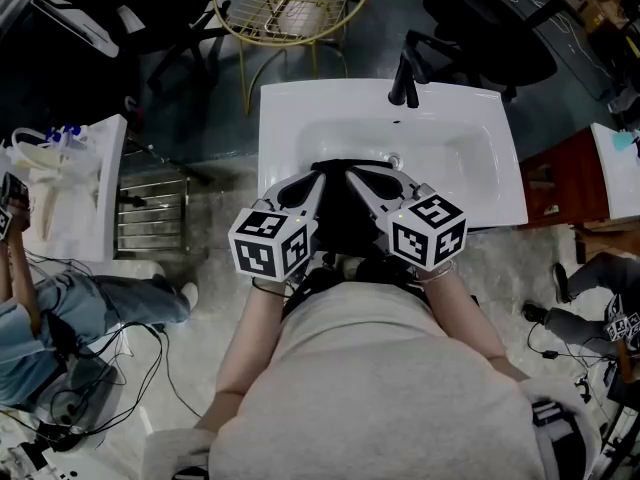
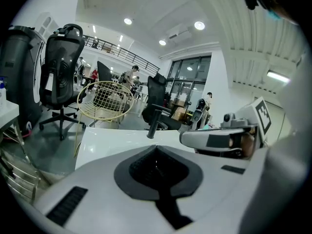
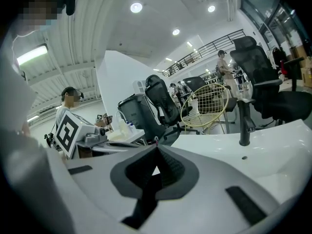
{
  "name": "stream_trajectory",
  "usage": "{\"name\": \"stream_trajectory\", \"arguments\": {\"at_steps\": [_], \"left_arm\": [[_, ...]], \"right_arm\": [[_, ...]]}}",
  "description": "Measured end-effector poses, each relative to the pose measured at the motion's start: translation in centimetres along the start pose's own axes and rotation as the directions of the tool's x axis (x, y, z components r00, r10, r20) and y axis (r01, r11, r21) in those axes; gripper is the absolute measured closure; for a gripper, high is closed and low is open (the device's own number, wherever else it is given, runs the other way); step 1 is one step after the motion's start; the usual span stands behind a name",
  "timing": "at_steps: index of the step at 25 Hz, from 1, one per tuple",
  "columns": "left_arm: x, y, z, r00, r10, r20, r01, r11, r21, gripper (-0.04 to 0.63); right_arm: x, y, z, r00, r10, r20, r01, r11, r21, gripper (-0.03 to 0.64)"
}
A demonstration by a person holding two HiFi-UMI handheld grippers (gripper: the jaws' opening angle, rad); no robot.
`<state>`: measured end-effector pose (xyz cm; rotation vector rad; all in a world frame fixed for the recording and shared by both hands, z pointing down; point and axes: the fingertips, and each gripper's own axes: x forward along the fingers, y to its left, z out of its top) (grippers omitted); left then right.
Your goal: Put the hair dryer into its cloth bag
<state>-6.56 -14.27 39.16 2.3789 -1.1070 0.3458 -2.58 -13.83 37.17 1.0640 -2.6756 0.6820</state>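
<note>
In the head view a black, soft-looking thing [image 1: 345,218] lies at the front of the white sink basin [image 1: 450,148]; I cannot tell whether it is the cloth bag or the hair dryer. My left gripper [image 1: 322,175] and right gripper [image 1: 350,173] hover side by side above it, tips nearly meeting and pointing toward the basin. Both are shut with nothing between the jaws. The left gripper view shows its closed tips [image 2: 156,147] over the white basin, with the right gripper [image 2: 214,140] beside them. In the right gripper view the closed tips [image 3: 157,147] point over the basin too.
A black faucet [image 1: 405,78] stands at the back rim of the sink. Behind it are a yellow wire chair [image 1: 290,8] and black office chairs [image 1: 490,28]. A white table [image 1: 85,188] and a metal rack [image 1: 150,213] stand at the left, a seated person [image 1: 40,308] beside them.
</note>
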Motion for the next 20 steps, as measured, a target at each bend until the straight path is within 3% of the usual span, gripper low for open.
{"name": "stream_trajectory", "arguments": {"at_steps": [5, 20], "left_arm": [[0.0, 0.2, -0.4, 1.0, 0.003, -0.005, -0.003, 1.0, -0.005, 0.588], [0.0, 0.0, -1.1, 0.999, -0.009, -0.032, 0.008, 1.0, -0.024, 0.588]], "right_arm": [[0.1, -0.1, -0.6, 1.0, -0.016, -0.014, 0.016, 0.999, -0.031, 0.618], [-0.3, -0.6, -1.6, 0.999, -0.046, -0.021, 0.046, 0.999, 0.002, 0.618]]}}
